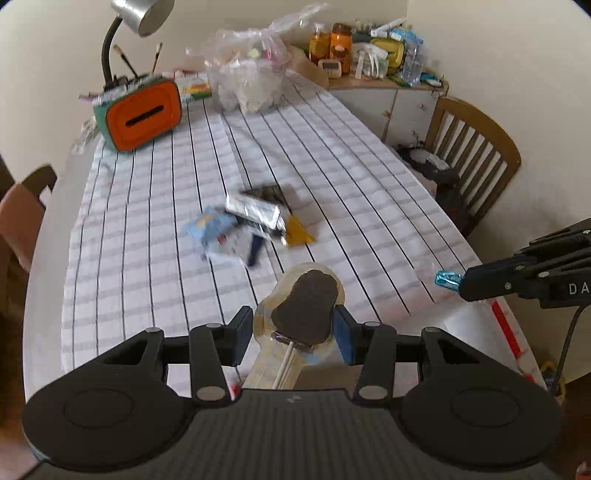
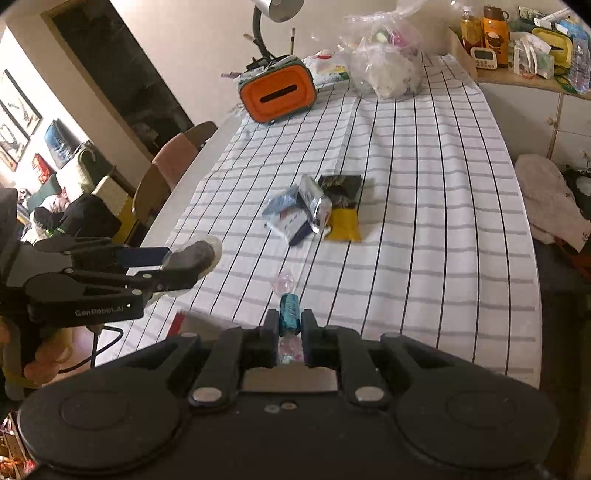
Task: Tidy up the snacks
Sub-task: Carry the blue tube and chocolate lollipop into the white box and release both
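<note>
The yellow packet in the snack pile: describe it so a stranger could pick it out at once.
On the striped tablecloth, find the snack pile at its middle. The yellow packet lies flat at the pile's near right corner, just below a black packet; it is the only plain yellow one.

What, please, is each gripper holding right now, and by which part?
Left gripper: clear-wrapped dark chocolate lollipop, gripped across its lower sides above the stick. Right gripper: blue foil-wrapped candy, pinched across its middle.

Orange tissue box (image 1: 138, 114), desk lamp (image 1: 142, 14), wooden chair (image 1: 476, 147) at table edge
</note>
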{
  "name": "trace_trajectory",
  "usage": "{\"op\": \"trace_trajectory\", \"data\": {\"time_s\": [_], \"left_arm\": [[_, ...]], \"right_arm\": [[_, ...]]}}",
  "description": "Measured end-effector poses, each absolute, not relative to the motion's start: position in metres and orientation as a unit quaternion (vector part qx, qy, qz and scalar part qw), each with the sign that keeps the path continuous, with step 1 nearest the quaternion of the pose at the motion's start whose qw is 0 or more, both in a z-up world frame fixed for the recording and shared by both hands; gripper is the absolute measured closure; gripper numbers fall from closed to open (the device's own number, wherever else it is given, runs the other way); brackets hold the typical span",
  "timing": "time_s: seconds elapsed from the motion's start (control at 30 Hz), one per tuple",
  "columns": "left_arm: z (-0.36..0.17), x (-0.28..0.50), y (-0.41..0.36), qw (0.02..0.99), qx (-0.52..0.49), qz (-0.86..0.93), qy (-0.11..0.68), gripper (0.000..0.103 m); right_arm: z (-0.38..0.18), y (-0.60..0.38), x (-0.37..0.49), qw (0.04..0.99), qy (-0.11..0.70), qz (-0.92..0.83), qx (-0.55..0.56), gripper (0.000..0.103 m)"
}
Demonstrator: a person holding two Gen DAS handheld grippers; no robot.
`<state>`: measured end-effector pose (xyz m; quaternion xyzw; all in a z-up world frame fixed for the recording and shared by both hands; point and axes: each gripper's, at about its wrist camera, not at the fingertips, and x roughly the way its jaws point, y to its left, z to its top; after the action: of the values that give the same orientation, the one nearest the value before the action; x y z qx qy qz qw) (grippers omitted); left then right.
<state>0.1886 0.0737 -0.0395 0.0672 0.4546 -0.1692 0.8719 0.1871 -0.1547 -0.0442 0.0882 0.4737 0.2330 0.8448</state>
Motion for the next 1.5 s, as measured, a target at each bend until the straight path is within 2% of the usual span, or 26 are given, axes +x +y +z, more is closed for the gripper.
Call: {"op": "trace_trajectory", "data": {"time_s": [0.57, 1.03, 1.5], "left_arm": [[-0.089, 0.1, 0.032, 0.838, 0.07, -0.114, 0.529, 0.057], [-0.13, 0.101, 0.028, 0.793, 0.079, -0.043, 0.602, 0.057], [-0.127, 0.097, 0.031, 0.796, 0.07, -0.054, 0.598, 0.056]], "right_arm": [[-0.091, -0.171, 0.101, 0.836, 0.496, 0.225, 0.06, 0.092], [-0.112, -0.161, 0.071, 0.838, 0.506, 0.204, 0.004, 0.091], [-0.11, -0.171, 0.067, 0.841, 0.501, 0.201, 0.034, 0.091]]}}
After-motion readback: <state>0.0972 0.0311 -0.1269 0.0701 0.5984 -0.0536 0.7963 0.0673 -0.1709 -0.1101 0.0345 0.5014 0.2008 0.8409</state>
